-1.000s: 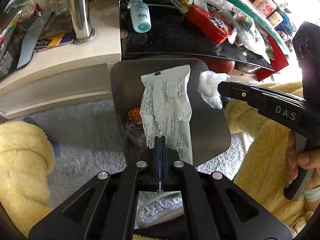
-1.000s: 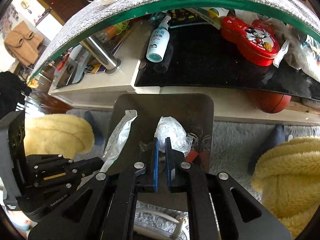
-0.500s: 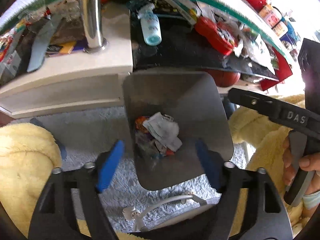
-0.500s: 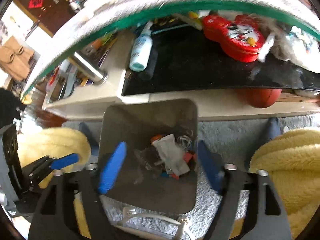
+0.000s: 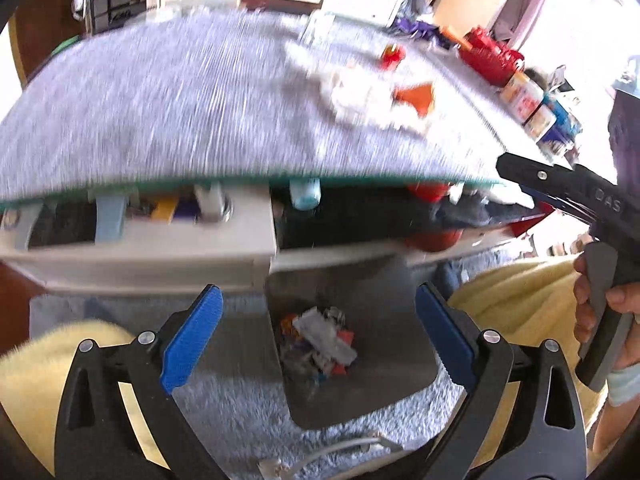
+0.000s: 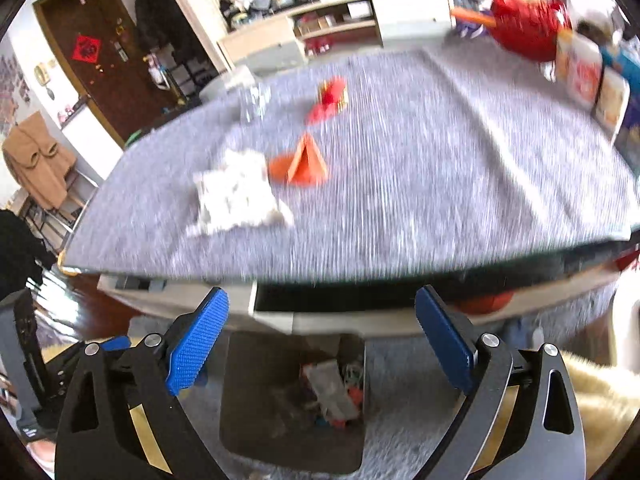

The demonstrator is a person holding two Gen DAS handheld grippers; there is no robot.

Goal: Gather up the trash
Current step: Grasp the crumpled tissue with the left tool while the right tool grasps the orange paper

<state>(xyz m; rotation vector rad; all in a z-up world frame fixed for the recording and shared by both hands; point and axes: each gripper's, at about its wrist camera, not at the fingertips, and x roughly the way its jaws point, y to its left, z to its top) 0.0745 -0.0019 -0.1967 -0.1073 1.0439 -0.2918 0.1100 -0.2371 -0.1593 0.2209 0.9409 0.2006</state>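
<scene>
A grey metal trash bin [image 5: 384,296] stands on the rug below the table, with wrappers and tissue [image 5: 320,344] inside; it also shows in the right wrist view [image 6: 248,392]. My left gripper [image 5: 316,340] is open and empty above the bin. My right gripper [image 6: 320,344] is open and empty, raised higher. On the grey table mat lie a crumpled white tissue [image 6: 236,196], an orange wrapper [image 6: 300,164] and a red wrapper [image 6: 332,96]. The tissue [image 5: 360,96] and orange wrapper [image 5: 416,96] show blurred in the left wrist view.
The table edge [image 6: 360,272] overhangs a lower shelf with a bottle [image 5: 304,196] and red items. Boxes [image 6: 592,80] and a red container [image 6: 528,28] stand at the table's right end. Yellow fleece legs [image 5: 520,300] flank the bin. A white cable [image 5: 340,452] lies on the rug.
Both grippers opened and dropped the white packet and the tissue into the bin. Both then lifted and tilted up, so the table top has come into view.
</scene>
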